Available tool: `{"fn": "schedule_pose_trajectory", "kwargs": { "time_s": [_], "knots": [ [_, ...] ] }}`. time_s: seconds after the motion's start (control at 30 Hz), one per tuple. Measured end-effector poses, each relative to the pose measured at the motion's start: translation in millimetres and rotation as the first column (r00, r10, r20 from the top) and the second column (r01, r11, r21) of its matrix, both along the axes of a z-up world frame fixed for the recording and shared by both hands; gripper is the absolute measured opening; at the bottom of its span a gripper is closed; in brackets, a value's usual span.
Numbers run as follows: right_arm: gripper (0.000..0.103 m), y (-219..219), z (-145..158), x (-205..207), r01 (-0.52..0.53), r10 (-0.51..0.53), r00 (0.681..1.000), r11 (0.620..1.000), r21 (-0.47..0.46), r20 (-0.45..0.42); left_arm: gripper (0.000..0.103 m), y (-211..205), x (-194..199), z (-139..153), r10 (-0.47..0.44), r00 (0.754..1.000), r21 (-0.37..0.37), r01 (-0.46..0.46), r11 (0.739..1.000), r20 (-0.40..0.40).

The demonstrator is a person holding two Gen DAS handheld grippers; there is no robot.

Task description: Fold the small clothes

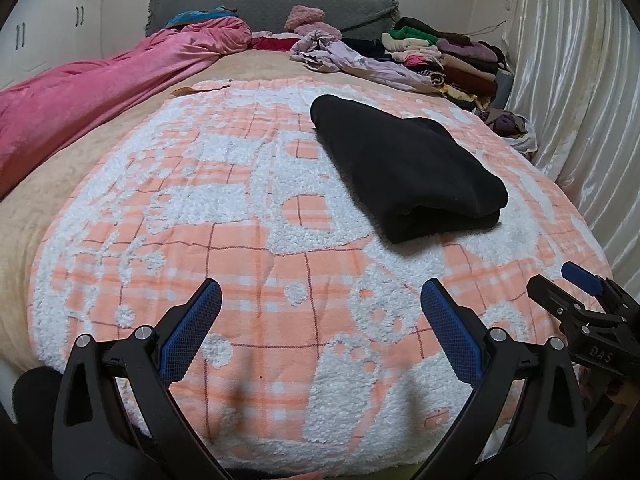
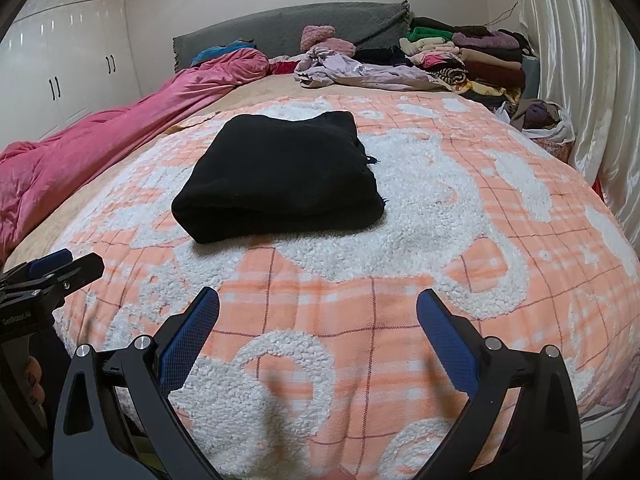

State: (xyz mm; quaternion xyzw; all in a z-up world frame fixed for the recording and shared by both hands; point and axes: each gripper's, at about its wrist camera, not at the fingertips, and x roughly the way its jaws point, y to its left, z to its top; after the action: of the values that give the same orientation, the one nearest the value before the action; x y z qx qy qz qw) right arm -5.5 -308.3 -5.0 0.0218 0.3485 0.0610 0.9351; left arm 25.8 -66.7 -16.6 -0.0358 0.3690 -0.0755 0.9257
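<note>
Reading "DAS" on right gripper (image 1: 576,292); jaws apart.

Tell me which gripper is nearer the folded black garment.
Right, slightly. The black garment lies ahead-left of the right gripper; ahead-right of the left gripper. Both open, neither touching.

Black folded garment (image 2: 276,180), orange-and-white plaid blanket (image 2: 440,264), pink duvet (image 1: 100,92), blue-padded tools
</note>
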Motion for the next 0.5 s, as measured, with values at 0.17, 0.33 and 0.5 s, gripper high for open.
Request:
{"fn": "schedule_pose_trajectory", "kwargs": {
  "time_s": [0.17, 0.33, 0.5],
  "knots": [
    [0.098, 2.3, 2.1, -1.2, -0.003, 0.003, 1.000, 1.000, -0.004, 0.004, 0.093, -0.2, -0.6, 0.8, 0.003, 1.000, 0.002, -0.003, 1.000, 0.001],
    [0.098, 3.0, 3.3, -2.1, -0.007, 0.007, 1.000, 1.000, -0.009, 0.007, 0.093, -1.3, -2.1, 2.1, -0.001, 1.000, 0.003, 0.001, 1.000, 0.005],
    [0.098, 3.0, 3.8, -2.3, -0.007, 0.007, 1.000, 1.000, -0.007, 0.009, 0.093, -1.3, -2.3, 2.2, 0.000, 1.000, 0.004, 0.000, 1.000, 0.005]
  ]
}}
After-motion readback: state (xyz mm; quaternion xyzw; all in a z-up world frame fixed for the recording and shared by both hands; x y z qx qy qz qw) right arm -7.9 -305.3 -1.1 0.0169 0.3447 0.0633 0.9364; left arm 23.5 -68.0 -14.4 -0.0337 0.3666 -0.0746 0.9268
